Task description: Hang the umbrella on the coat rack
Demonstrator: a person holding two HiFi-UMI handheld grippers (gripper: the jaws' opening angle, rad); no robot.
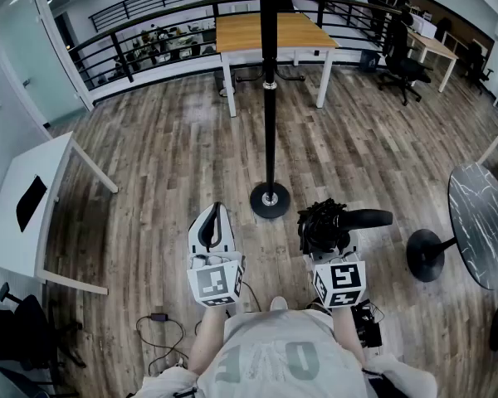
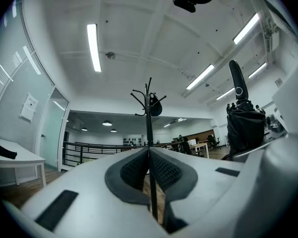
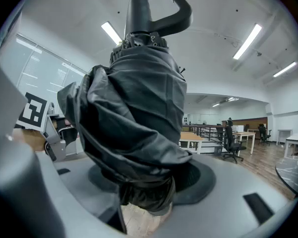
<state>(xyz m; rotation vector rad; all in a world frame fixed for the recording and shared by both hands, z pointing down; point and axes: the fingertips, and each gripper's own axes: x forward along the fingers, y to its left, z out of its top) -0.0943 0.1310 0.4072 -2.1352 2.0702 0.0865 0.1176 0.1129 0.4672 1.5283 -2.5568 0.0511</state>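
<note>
Umbrella [image 3: 134,108] clamped in R hand-held gripper [image 3: 145,180], jaws wide; L hand-held gripper [image 2: 150,168] closed, empty.

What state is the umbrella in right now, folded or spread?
Folded. The umbrella is a tight black bundle of fabric clamped between the jaws of the right gripper, its loop handle sticking out above.

You have two tools, left tool [image 1: 216,214] and right tool [image 1: 324,237], one umbrella [image 1: 361,219], one coat rack [image 1: 270,123], and three surfaces: wooden surface [image 1: 307,31], white surface [image 1: 41,164], round marbled surface [image 1: 481,222].
</note>
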